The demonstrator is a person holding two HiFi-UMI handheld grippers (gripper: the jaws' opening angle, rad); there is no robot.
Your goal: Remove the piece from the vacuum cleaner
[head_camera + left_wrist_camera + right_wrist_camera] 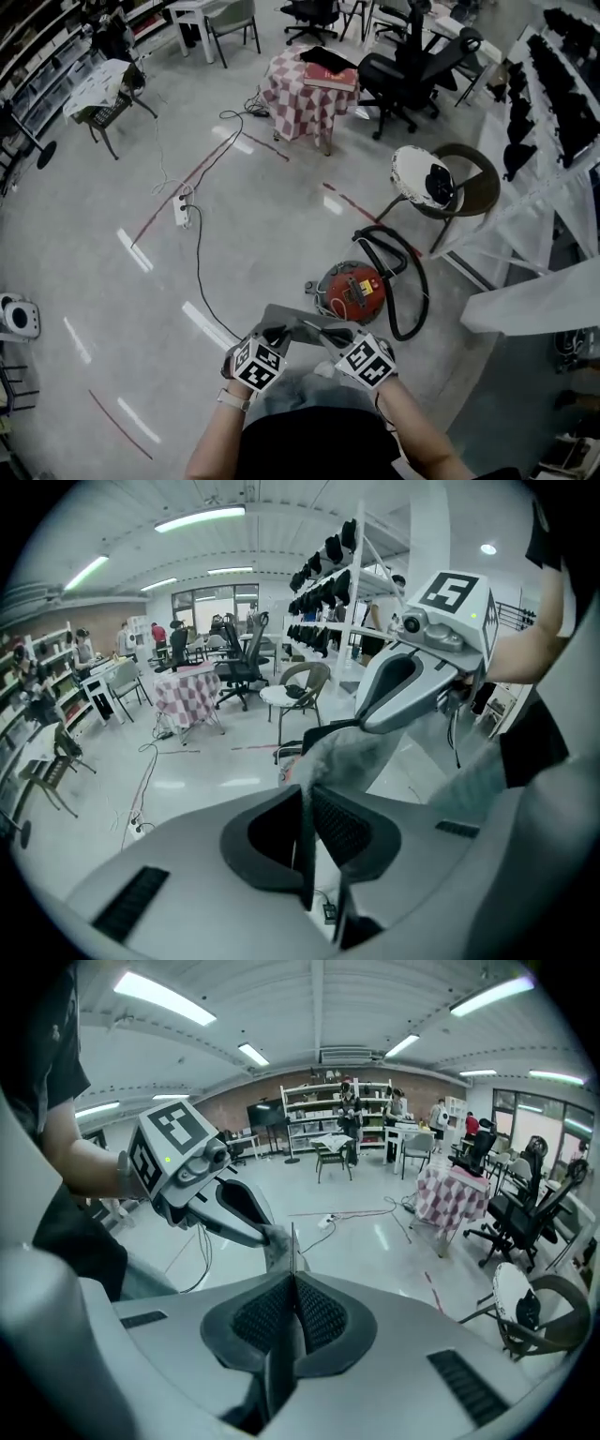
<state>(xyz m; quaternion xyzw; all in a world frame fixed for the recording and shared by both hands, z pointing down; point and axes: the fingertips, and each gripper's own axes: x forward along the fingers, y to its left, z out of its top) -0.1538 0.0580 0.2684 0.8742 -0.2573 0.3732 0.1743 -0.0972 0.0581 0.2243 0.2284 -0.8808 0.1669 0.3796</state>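
The red vacuum cleaner [354, 292] sits on the floor with its black hose [409, 281] looped beside it. Above and in front of it, a flat grey piece [302, 322] hangs between my two grippers. My left gripper [277, 336] is shut on the piece's left edge and my right gripper [330, 337] on its right edge. In the left gripper view the left gripper [307, 803] pinches a thin edge of the fuzzy grey piece [349, 752], with the right gripper [412, 677] behind. In the right gripper view the right gripper [292, 1283] clamps the thin edge of the piece [292, 1241].
A round-seat chair [441, 183] stands just beyond the vacuum cleaner. A table with a checked cloth [302, 94] and office chairs [412, 66] lie farther off. A power strip with cables [182, 211] lies to the left, shelving [553, 112] lines the right, and a white device [19, 317] sits at far left.
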